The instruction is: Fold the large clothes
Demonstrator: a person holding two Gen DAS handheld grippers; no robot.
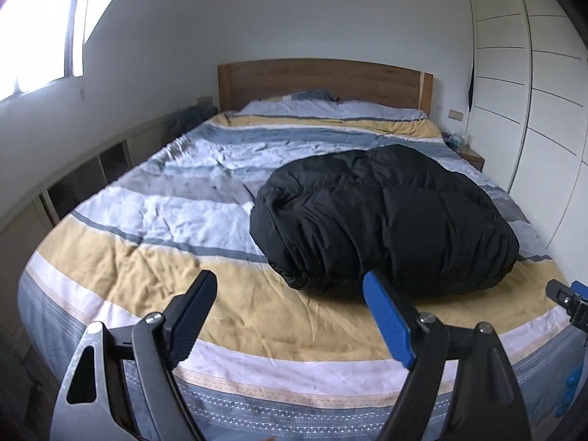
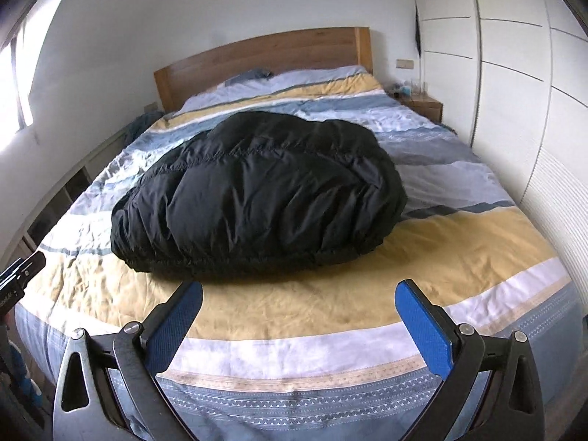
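From my left hand-held gripper (image 1: 290, 290), I look down the length of a bed (image 1: 110, 268) from its foot. The two fingers (image 1: 386, 316) stand wide apart, one with a blue pad, the other dark, and nothing is between them. They hang above the yellow and white bands of a striped quilt (image 1: 176, 198) near the foot edge. A black padded jacket (image 1: 386, 217), folded into a rounded bundle, lies on the quilt ahead and to the right, apart from the fingers. Beyond it are pillows (image 1: 367, 108) and a wooden headboard (image 1: 323, 81). A window (image 1: 40, 29) is on the left wall, tall white wardrobe doors (image 1: 514, 73) on the right, and a small bedside table (image 1: 472, 156) beside the head of the bed. At the right edge, part of my right hand-held gripper (image 1: 567, 299) shows.

From my right hand-held gripper (image 2: 299, 294), the black padded jacket (image 2: 257, 191) lies straight ahead in the middle of the bed (image 2: 477, 257), its near edge just beyond the fingertips and not touching them. Both blue-padded fingers (image 2: 422, 330) are spread fully, holding nothing, over the yellow band of the quilt (image 2: 441, 169). The headboard (image 2: 264, 55), wardrobe doors (image 2: 496, 55) and bedside table (image 2: 422, 104) are behind. Part of my left hand-held gripper (image 2: 18, 275) shows at the left edge.
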